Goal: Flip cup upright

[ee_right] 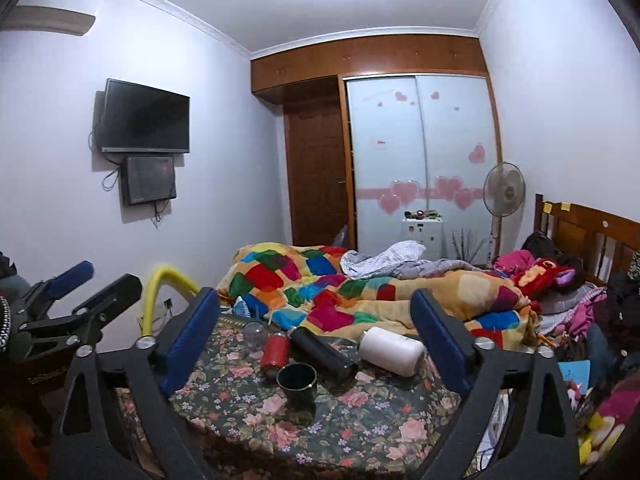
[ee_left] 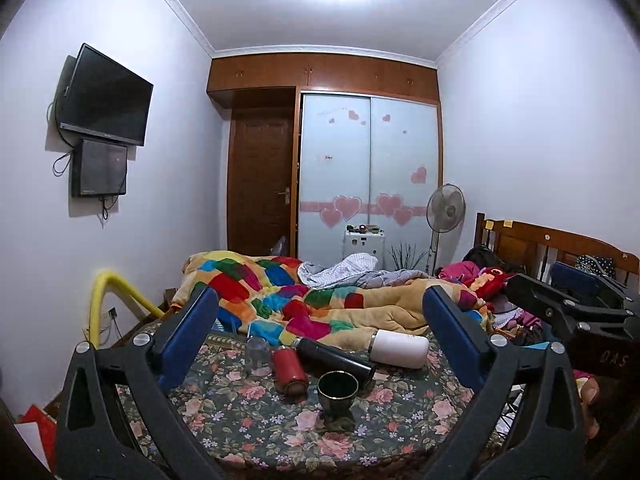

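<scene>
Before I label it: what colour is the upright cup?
Dark green cup, thin gold rim; clearest in the left wrist view.

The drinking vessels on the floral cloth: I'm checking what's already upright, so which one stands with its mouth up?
The dark green cup nearest the grippers; the red, black and white bottles lie sideways.

Only readable txt: white letters "DAS" on the black body of the right gripper point(ee_left: 592, 320), seen at the right edge of the left wrist view, letters tilted. TV point(ee_left: 106, 96) has a small logo on its lower bezel, too tiny to read. Yellow sticky notes on the headboard point(ee_right: 588, 224): no legible writing. Small red mark on wardrobe door point(ee_left: 336, 160), unreadable.
</scene>
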The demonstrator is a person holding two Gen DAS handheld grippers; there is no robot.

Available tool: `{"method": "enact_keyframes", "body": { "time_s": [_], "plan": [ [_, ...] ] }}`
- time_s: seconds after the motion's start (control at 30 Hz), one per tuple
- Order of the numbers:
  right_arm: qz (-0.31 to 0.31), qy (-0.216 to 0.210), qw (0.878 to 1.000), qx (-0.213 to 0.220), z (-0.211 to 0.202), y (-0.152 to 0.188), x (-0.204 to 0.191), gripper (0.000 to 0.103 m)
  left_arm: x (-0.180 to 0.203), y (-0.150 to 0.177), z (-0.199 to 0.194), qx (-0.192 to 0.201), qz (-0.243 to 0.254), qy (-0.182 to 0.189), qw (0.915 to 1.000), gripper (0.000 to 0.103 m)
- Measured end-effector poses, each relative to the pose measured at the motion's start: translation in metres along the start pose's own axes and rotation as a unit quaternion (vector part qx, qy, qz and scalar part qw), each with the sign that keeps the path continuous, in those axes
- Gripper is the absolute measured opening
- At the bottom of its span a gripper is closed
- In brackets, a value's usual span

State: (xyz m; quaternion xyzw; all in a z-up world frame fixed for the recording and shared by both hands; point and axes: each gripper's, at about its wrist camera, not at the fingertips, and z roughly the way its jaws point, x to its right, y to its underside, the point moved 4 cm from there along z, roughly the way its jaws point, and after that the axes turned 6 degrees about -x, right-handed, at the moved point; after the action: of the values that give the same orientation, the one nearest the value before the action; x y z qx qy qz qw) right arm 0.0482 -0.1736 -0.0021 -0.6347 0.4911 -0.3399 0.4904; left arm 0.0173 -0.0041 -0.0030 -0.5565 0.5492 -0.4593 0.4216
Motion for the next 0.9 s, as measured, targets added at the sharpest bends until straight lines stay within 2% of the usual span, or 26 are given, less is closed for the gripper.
{"method": "enact_keyframes", "body": {
  "time_s": [0.1, 0.9],
  "plan": [
    [-0.003, 0.02, 1.0, 0.005, -0.004, 0.002, 0.003, 0.103, 0.001, 0.002, -0.003, -0.003, -0.004, 0.004, 1.0, 0.103],
    [-0.005, 0.009, 1.0, -0.011, -0.014, 0.006, 0.005, 0.103, 0.008, 0.01, -0.001, -0.018, 0.0, 0.005, 0.9998, 0.103]
  ]
}}
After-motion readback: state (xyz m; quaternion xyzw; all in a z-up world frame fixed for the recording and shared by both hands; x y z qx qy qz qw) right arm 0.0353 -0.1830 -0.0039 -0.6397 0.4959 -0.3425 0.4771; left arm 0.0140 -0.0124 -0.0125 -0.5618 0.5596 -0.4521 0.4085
